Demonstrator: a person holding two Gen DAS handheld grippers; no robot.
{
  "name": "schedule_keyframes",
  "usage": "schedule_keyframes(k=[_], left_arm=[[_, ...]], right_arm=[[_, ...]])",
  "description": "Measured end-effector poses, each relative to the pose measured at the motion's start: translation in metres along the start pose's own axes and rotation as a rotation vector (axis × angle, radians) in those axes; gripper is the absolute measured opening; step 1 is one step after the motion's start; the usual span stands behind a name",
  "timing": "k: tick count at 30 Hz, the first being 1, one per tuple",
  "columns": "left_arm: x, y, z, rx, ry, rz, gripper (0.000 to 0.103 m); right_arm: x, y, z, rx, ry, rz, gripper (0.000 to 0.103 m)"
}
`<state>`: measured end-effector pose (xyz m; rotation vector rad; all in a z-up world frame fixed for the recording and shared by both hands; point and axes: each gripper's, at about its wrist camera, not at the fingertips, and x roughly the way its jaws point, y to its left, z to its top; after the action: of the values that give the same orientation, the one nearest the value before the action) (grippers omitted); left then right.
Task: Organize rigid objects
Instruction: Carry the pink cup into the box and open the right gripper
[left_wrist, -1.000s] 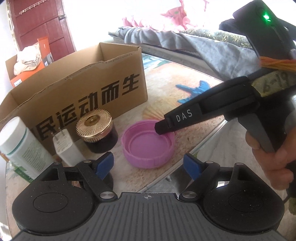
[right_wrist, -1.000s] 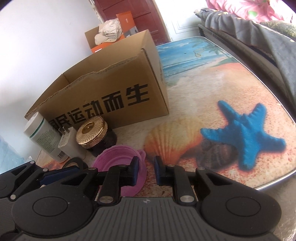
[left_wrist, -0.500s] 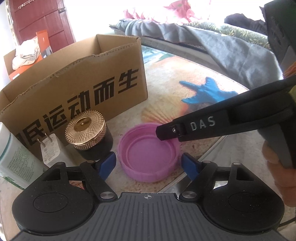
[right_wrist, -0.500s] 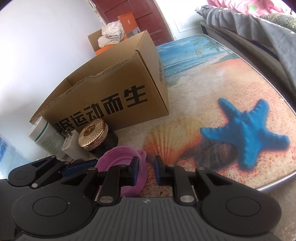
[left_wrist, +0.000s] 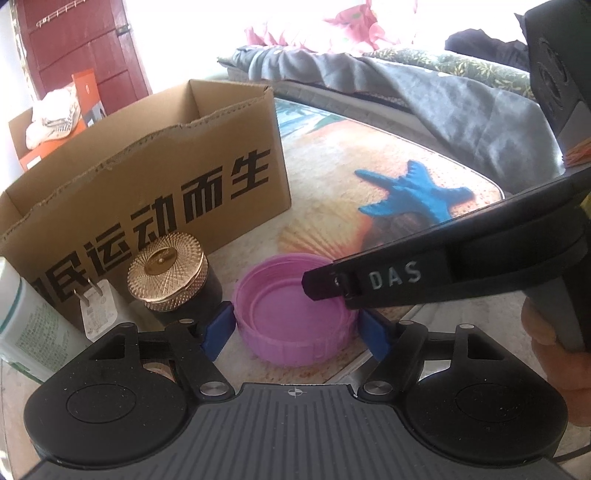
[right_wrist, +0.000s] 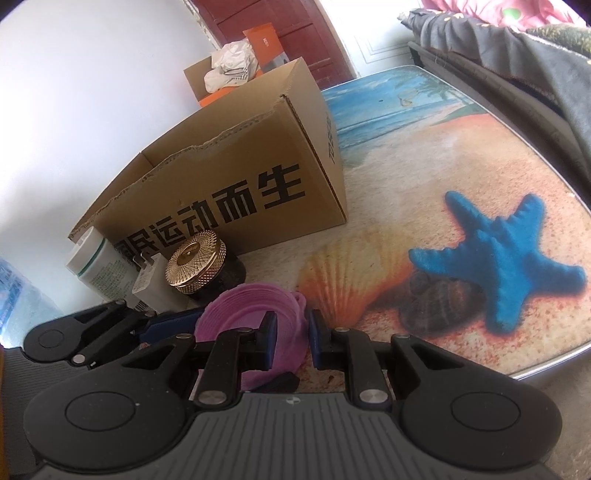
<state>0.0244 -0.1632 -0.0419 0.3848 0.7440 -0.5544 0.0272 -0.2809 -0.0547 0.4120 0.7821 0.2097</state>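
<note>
Left wrist view: left tongs (left_wrist: 297, 328) spread, bracketing the upturned pink lid (left_wrist: 295, 310) on the bench (left_wrist: 351, 177) before the cardboard box (left_wrist: 147, 192), beside a gold-capped jar (left_wrist: 173, 277); right wrist view: right tongs (right_wrist: 291, 338) pinching the lid's rim.

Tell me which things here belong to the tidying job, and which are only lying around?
Job: pink lid, gold-capped jar, white charger, white bottle, cardboard box, both grippers.
Lying about: grey blanket, orange box.
</note>
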Motion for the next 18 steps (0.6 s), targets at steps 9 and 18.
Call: schedule_keyframes(k=[9, 18], left_arm=[[-0.015, 0.002, 0.002, -0.005, -0.048, -0.006, 0.073], [-0.06, 0.019, 0.012, -0.022, -0.184, 0.028, 0.073]], right_arm=[[-0.012, 0.008, 0.001, -0.006, -0.017, -0.008, 0.02], [-0.047, 0.043, 0.018, -0.084, -0.112, 0.005, 0.02]])
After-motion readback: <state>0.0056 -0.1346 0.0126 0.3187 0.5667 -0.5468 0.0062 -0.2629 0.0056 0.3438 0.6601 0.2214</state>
